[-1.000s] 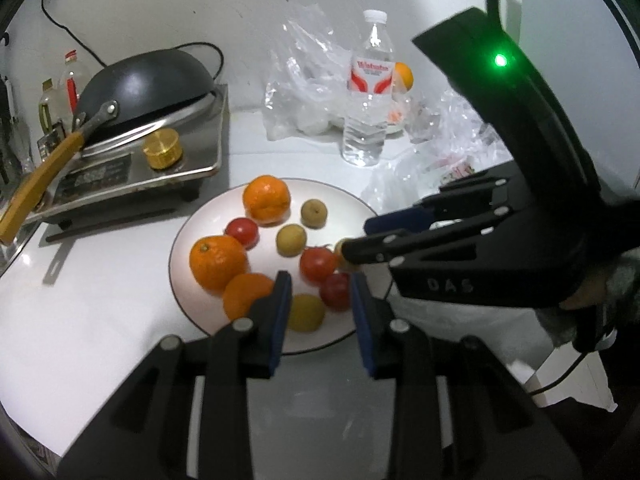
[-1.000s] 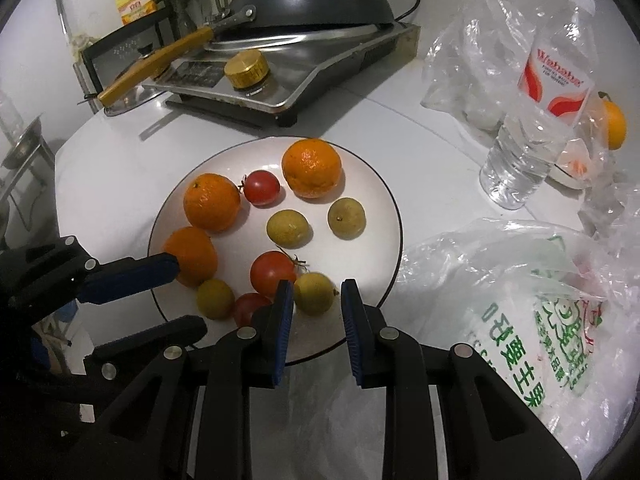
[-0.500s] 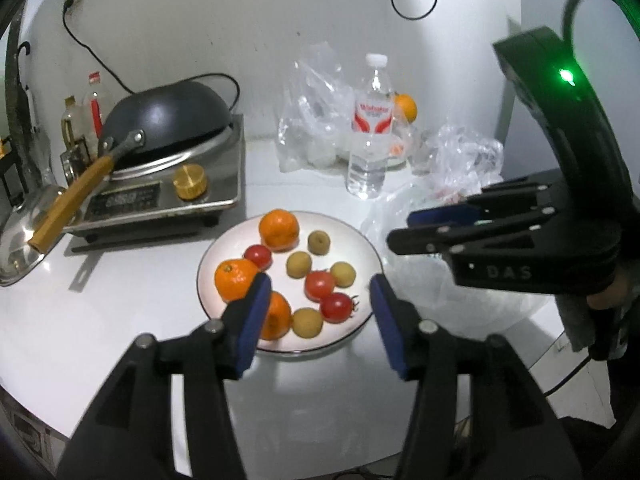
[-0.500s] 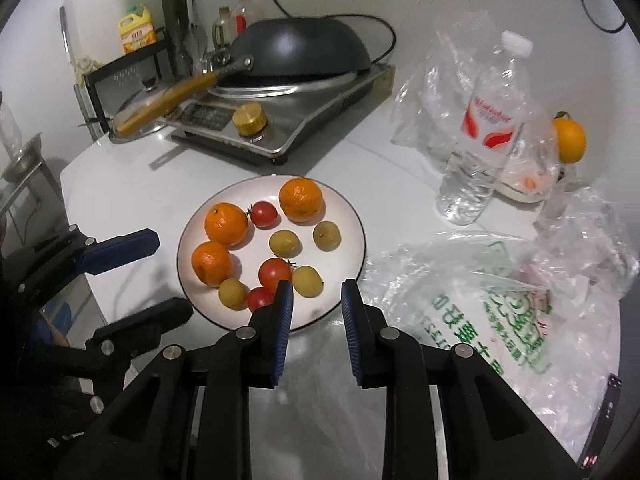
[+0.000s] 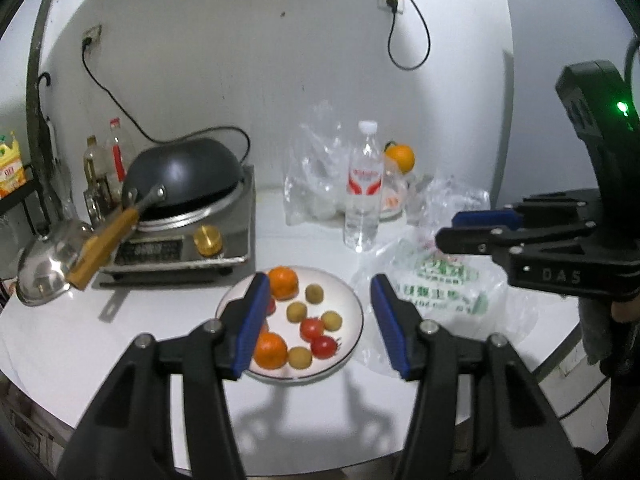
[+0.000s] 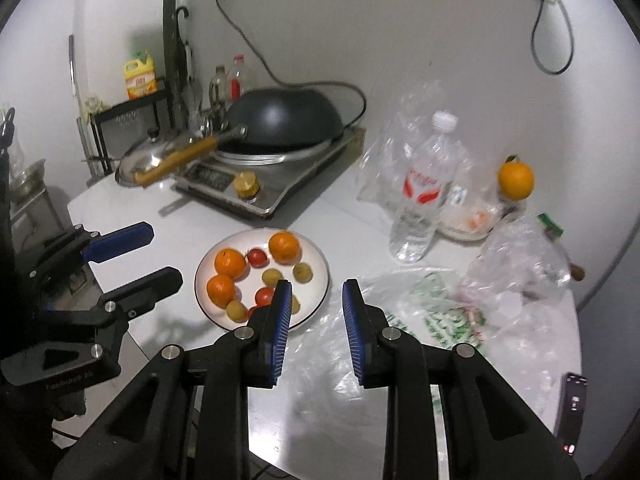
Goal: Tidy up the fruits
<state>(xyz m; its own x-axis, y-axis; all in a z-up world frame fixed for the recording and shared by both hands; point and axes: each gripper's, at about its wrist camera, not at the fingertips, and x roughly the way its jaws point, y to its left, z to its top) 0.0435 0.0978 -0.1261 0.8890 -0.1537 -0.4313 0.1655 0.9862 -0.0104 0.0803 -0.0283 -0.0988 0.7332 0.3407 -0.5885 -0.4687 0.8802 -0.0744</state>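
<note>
While both grippers are drawing up and back from the plate [image 5: 352,300], the left gripper [image 5: 316,320] is gaping empty, the right gripper [image 6: 316,320] nearly closed and empty; sorting looks finished.

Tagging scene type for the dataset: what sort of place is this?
Most likely a home kitchen corner: a wok sits upside down on an induction cooker, an oil jug stands on a rack, and a plate of fruit is on the table.
</note>
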